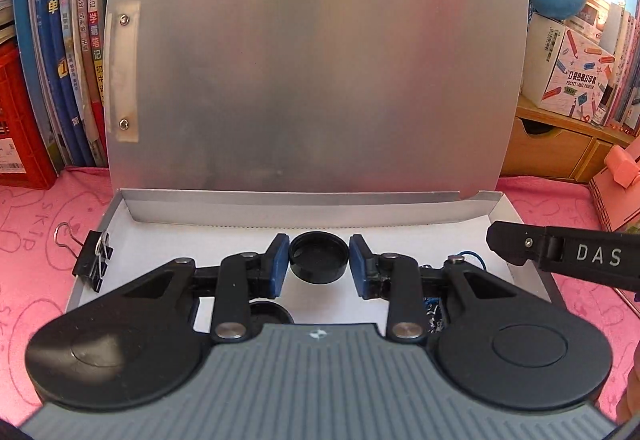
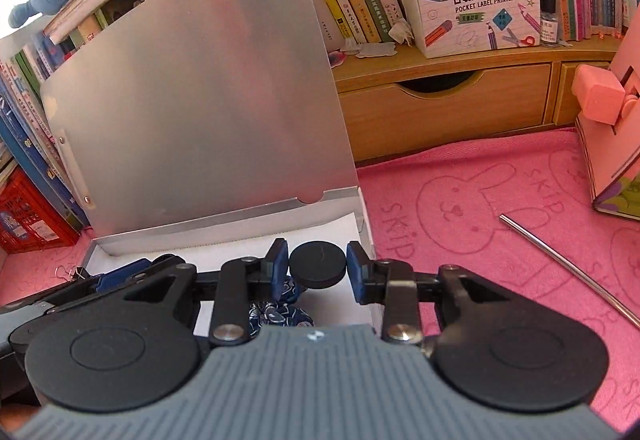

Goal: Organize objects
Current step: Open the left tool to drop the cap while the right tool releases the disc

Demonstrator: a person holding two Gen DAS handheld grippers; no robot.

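My left gripper (image 1: 319, 248) is shut on a black round cap (image 1: 318, 260), hollow side showing, just above the white floor of an open shallow box (image 1: 168, 240). A second black cap (image 1: 269, 314) lies in the box under my left finger. My right gripper (image 2: 317, 254) is shut on a black round lid (image 2: 317, 269), flat face showing, over the box's right end (image 2: 320, 228). A blue patterned fabric piece (image 2: 280, 310) lies in the box beneath it. The right gripper's arm (image 1: 568, 256) enters the left wrist view from the right.
The box's silver lid (image 1: 316, 60) stands upright behind, against shelved books (image 1: 72, 40). A black binder clip (image 1: 93, 260) sits on the box's left edge. On the pink cloth (image 2: 460, 208) lie a metal straw (image 2: 568, 268) and a pink stand (image 2: 608, 144). Wooden drawers (image 2: 440, 100) line the back.
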